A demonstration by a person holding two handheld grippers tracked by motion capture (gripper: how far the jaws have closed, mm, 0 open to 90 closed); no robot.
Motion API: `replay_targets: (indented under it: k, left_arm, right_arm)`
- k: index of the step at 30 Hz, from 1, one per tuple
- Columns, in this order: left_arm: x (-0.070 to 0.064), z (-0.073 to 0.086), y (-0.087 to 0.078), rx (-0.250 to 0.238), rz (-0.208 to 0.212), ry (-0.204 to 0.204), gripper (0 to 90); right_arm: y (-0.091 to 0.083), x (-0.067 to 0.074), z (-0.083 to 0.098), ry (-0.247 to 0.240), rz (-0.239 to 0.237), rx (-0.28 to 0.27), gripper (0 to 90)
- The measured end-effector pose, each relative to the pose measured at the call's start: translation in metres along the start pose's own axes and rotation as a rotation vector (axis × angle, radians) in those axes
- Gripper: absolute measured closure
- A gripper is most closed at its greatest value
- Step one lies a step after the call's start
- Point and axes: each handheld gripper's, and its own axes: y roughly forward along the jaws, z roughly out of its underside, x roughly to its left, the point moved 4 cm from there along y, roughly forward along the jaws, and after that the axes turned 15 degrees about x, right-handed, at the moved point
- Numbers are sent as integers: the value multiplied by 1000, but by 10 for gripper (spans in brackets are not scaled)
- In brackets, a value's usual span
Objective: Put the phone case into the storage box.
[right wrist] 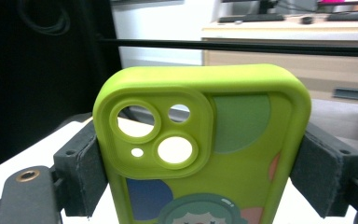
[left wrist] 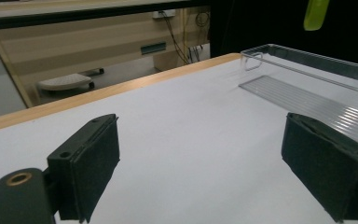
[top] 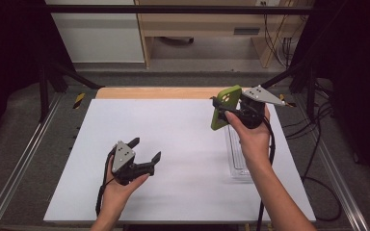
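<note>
Gripped by R gripper (top: 225, 111): green phone case (top: 225, 107), raised over clear tray (top: 237, 161); L gripper (top: 147, 150) held spread, empty, above bench (top: 183, 144).

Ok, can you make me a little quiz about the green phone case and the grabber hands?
1. Which gripper holds the green phone case?
2. True or false: the left gripper has its jaws open with nothing between them.
3. What lies on the white table under the right gripper: A) a clear plastic tray, B) a red bowl, C) a book?

Key:
1. The right gripper, clamped on the case's two sides and lifted above the table.
2. True.
3. A.
</note>
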Motion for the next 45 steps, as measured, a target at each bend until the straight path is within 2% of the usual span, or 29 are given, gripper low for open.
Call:
replay_targets:
  k: [4,5,11,15,21,25,30,38,45]
  left_arm:
    - [9,5,-5,0,-38,3,52]
    - [11,6,-5,-3,-43,-7,43]
    - [15,16,-8,3,-47,-30,23]
    - [23,27,-7,14,-70,-44,23]
    - [38,35,-10,-4,-77,-95,25]
    - [45,42,-11,-3,-89,-106,25]
    - [52,49,-11,11,-108,-114,25]
    - [61,54,-16,-5,-126,-145,24]
    - [64,57,-19,-16,-126,-167,23]
  right_arm:
    - [1,-12,-1,20,45,-8,166]
    - [2,-16,-2,29,55,-10,166]
    - [6,-36,1,62,123,-5,166]
    - [9,-45,2,80,147,-9,166]
    - [16,-56,10,106,194,-5,166]
    - [18,-66,17,135,215,2,166]
    - [25,-78,21,148,243,17,166]
    - [37,-85,25,174,278,38,166]
    - [47,-89,29,205,293,55,166]
